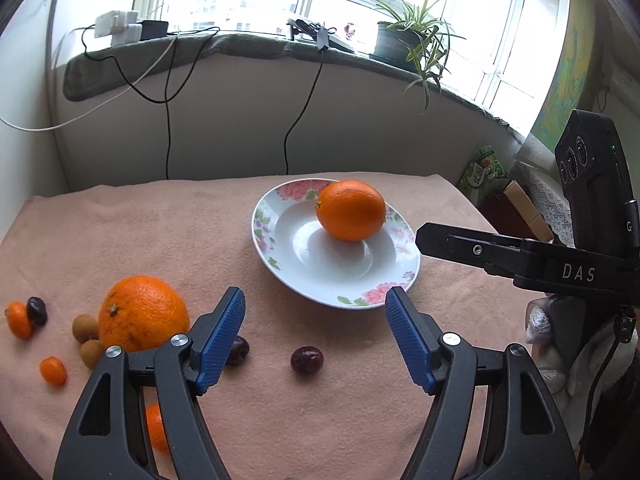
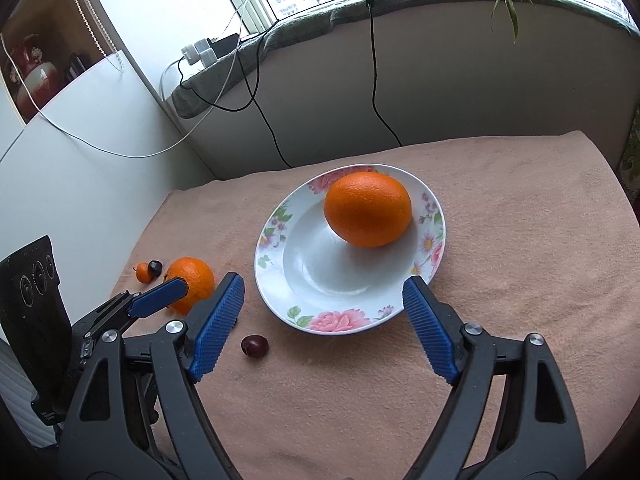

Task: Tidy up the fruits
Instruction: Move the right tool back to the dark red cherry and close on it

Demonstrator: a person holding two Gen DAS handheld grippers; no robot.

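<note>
A white floral plate (image 1: 280, 236) (image 2: 280, 280) sits mid-table with one orange (image 1: 351, 209) (image 2: 367, 209) in it. A second orange (image 1: 143, 312) (image 2: 192, 280) lies on the cloth at the left, among kumquats (image 1: 19, 319), longans (image 1: 85, 328) and dark grapes (image 1: 307, 359) (image 2: 254, 346). My left gripper (image 1: 316, 300) is open and empty, just before the plate's near rim. My right gripper (image 2: 324, 296) is open and empty over the plate's near rim. The right gripper also shows at the right edge of the left wrist view (image 1: 424, 238).
The table is covered by a pink cloth (image 1: 460, 300). A wall and a windowsill with cables, a power strip (image 1: 118, 28) and a potted plant (image 1: 404, 40) lie behind. Boxes and bags (image 1: 484, 172) stand off the table's right side.
</note>
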